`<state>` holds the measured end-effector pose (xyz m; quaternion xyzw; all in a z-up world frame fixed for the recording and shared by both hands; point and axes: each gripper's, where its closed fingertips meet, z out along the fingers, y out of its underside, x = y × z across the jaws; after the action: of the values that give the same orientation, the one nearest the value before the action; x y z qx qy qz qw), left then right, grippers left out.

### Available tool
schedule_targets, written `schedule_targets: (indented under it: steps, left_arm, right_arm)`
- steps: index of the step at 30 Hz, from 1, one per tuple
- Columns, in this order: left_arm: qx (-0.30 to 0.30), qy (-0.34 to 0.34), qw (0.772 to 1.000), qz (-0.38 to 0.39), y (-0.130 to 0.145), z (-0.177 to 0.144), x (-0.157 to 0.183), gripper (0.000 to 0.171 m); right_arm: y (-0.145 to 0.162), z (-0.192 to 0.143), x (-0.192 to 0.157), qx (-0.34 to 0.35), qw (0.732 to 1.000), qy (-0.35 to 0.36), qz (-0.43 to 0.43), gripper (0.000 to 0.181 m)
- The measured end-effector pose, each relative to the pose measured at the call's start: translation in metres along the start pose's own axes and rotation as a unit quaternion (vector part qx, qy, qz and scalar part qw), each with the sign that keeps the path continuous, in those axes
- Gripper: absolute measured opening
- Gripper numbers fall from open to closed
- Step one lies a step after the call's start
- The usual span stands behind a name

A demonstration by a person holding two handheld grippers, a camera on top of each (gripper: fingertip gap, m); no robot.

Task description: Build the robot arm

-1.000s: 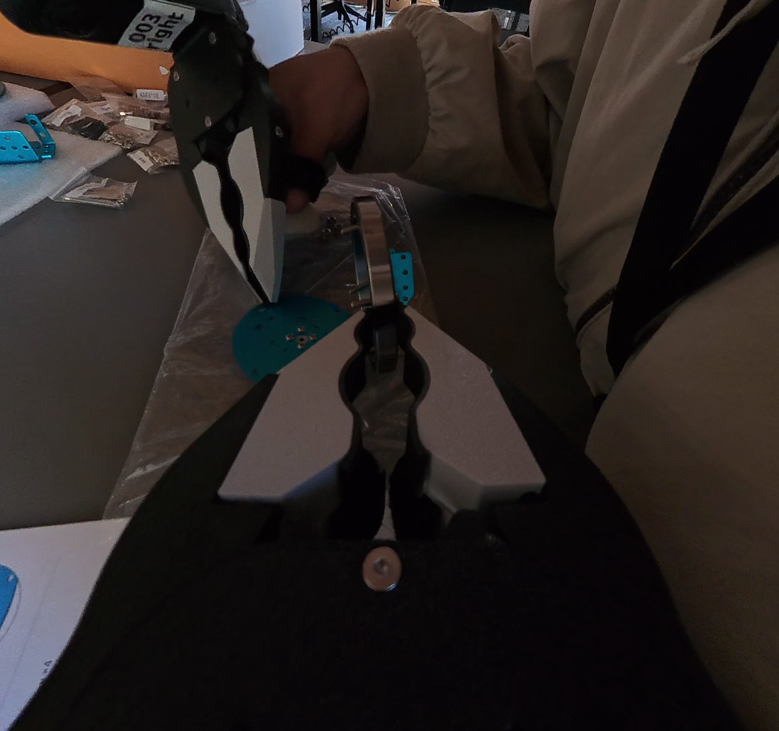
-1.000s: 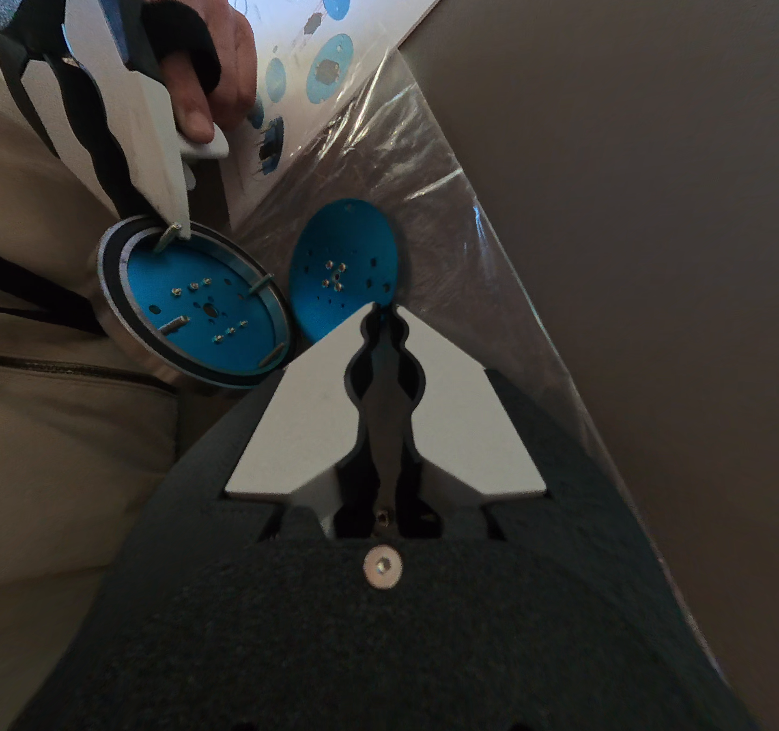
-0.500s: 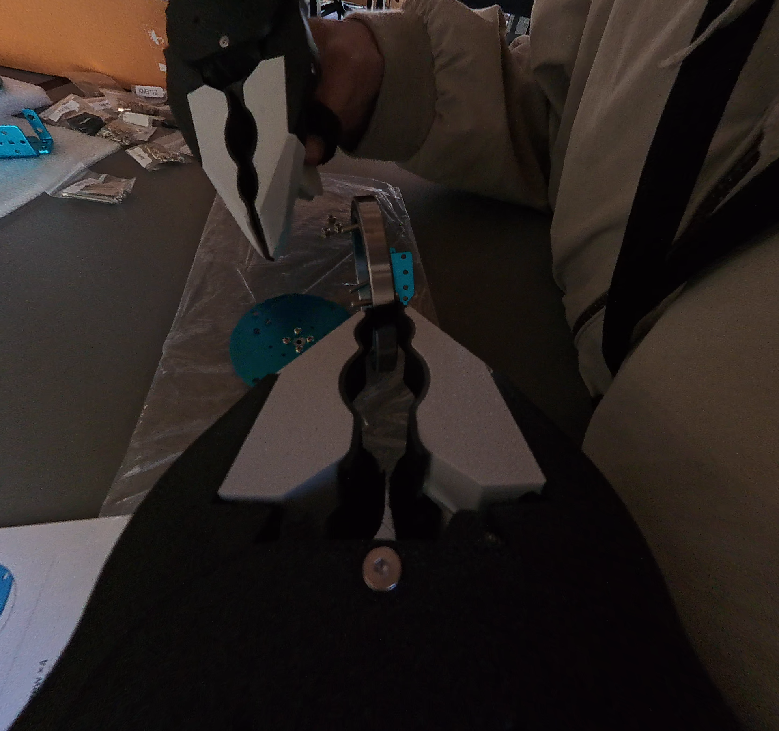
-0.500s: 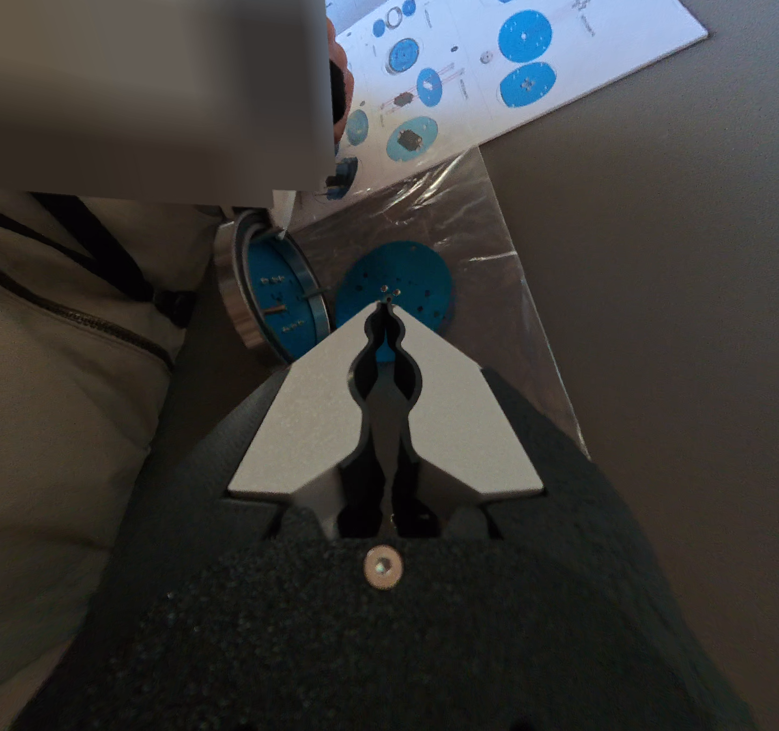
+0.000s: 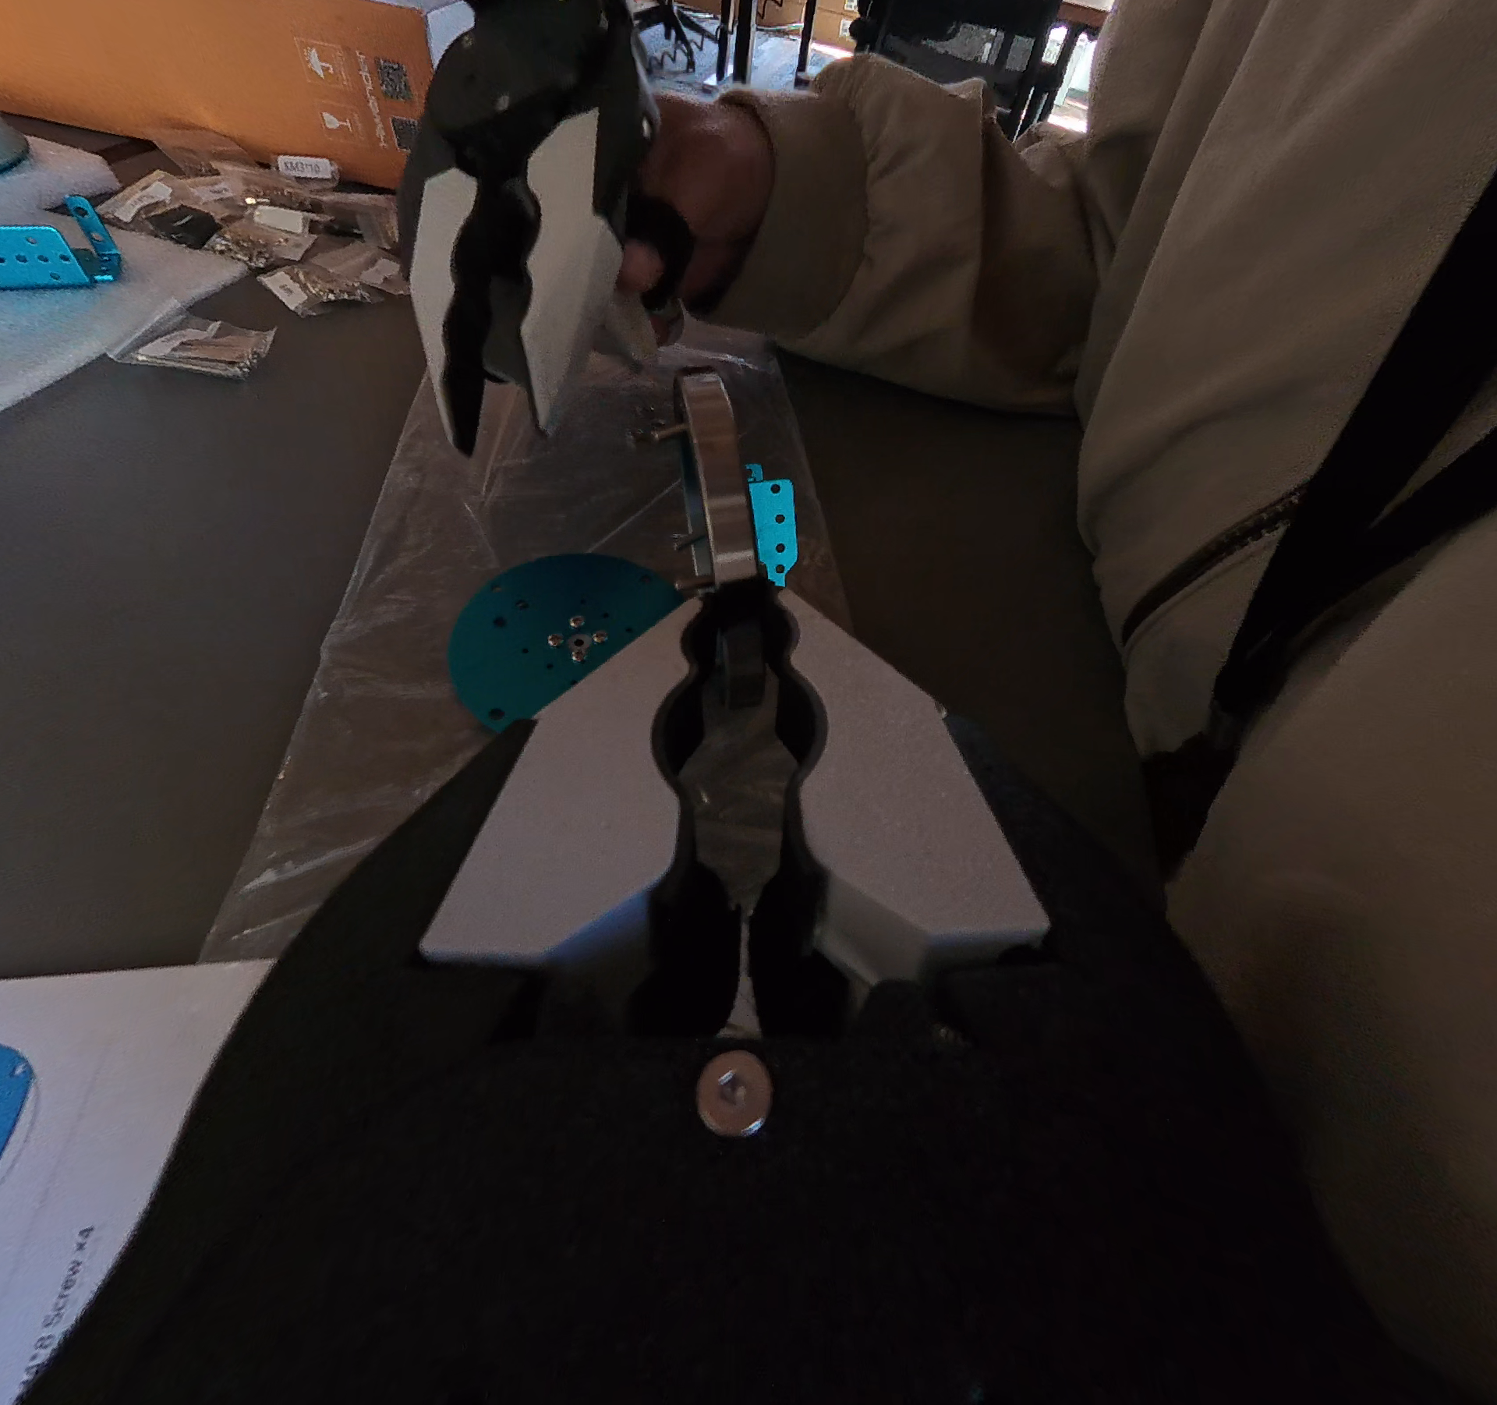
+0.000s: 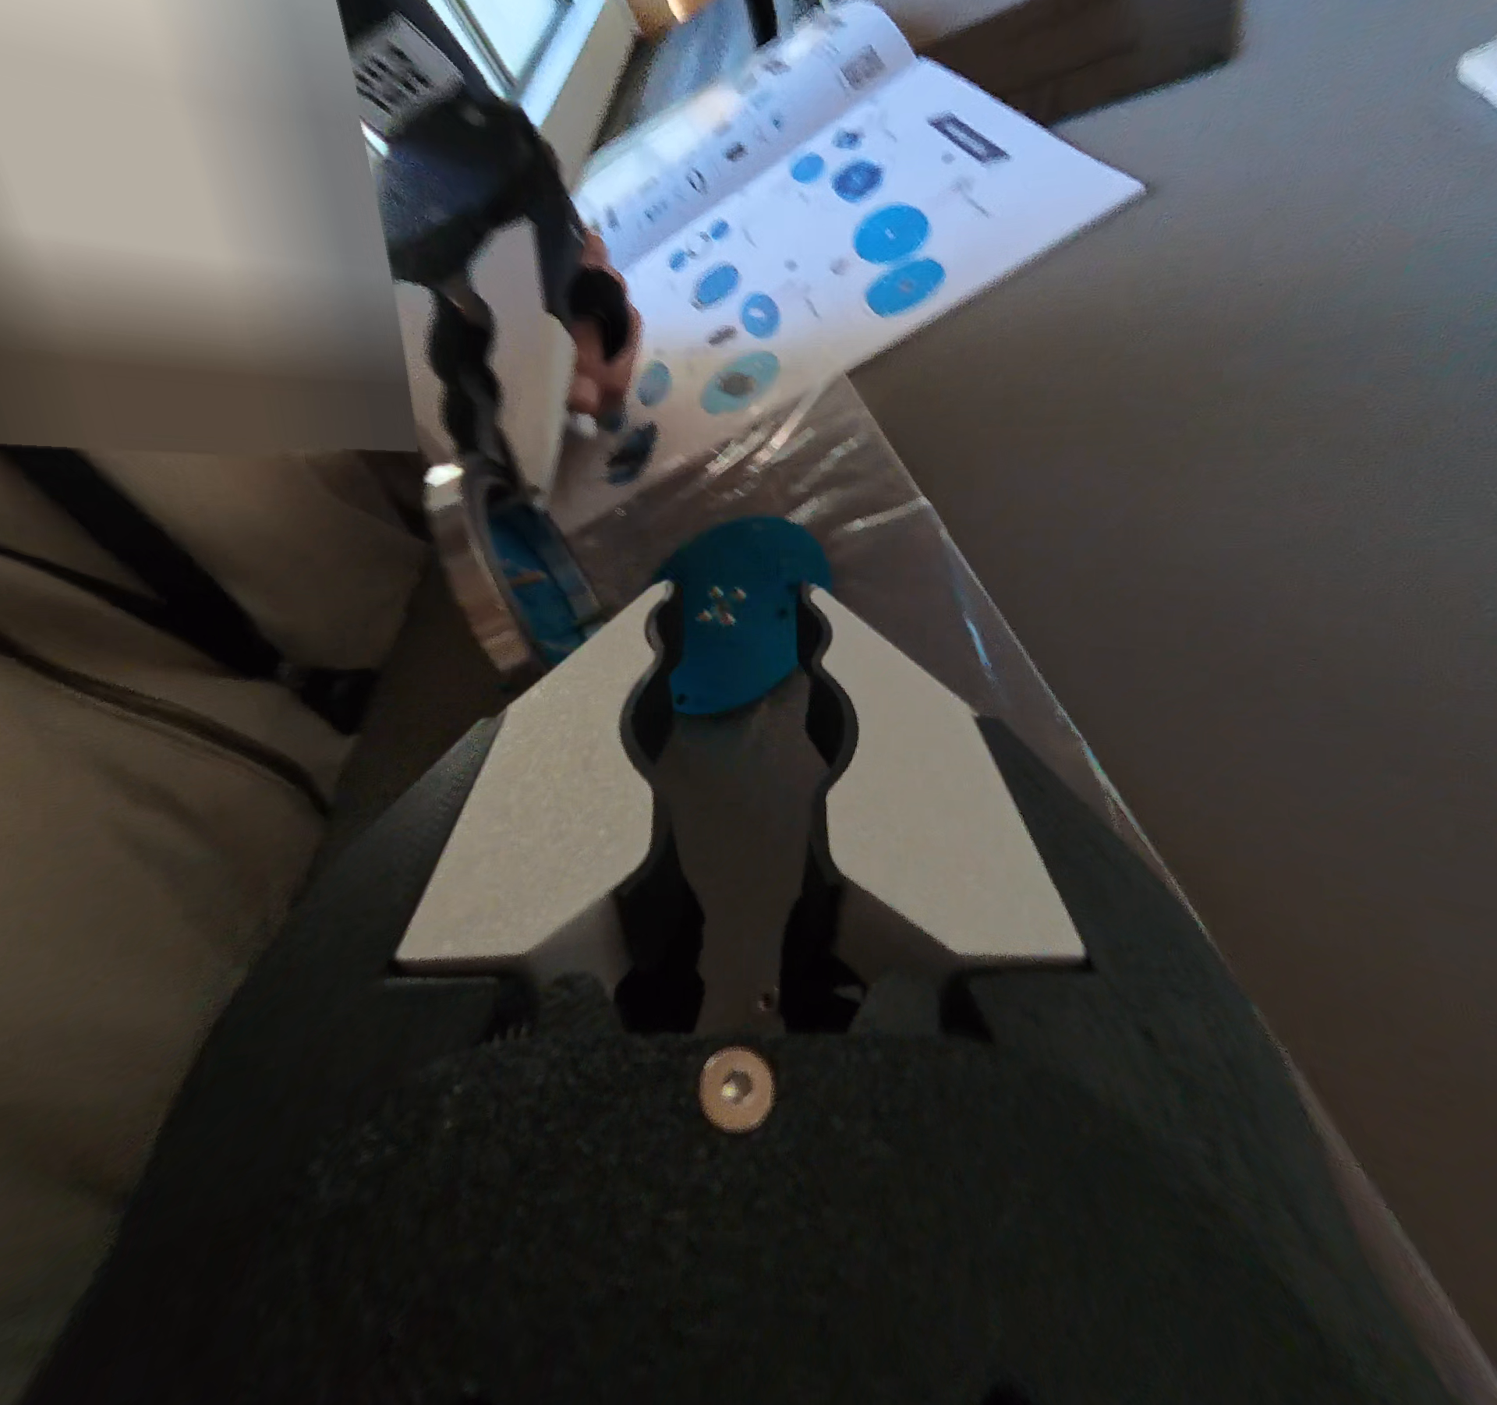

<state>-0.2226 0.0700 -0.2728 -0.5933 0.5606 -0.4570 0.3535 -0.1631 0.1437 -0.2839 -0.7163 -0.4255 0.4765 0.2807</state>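
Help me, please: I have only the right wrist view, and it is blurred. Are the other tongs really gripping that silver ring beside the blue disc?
Observer: Yes. In the left wrist view, the left tongs are shut on the rim of the silver ring, which stands on edge.
Operator: Thank you. Is anything hidden behind the ring?
Observer: A small blue bracket with a row of holes shows just beyond it.
Operator: And how do my own tongs stand?
Observer: The right tongs are open and hang above the clear plastic sheet, touching nothing.
Operator: What lies farther along the table?
Observer: Small bags of hardware lie in front of an orange box.
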Motion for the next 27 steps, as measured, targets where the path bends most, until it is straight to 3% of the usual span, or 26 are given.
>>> schedule_targets:
  steps: [8, 14, 23, 27]
  left_arm:
    - [0.002, -0.001, 1.000, 0.005, 0.000, 0.000, 0.002, 0.011]
    - [0.004, 0.004, 1.000, 0.005, 0.001, 0.000, 0.003, 0.011]
    - [-0.004, 0.018, 1.000, 0.002, 0.003, 0.001, 0.005, 0.011]
    - [-0.011, 0.016, 1.000, 0.009, 0.005, 0.003, 0.006, 0.011]
  right_arm:
    - [0.029, 0.024, 0.016, -0.115, 0.992, 0.023, 0.045, 0.039]
    - [0.027, 0.039, -0.002, -0.175, 0.979, -0.035, 0.103, 0.046]
    - [0.023, 0.044, -0.018, -0.252, 0.934, -0.145, 0.207, 0.035]
    - [0.024, 0.043, 0.001, -0.271, 0.935, -0.086, 0.211, 0.036]
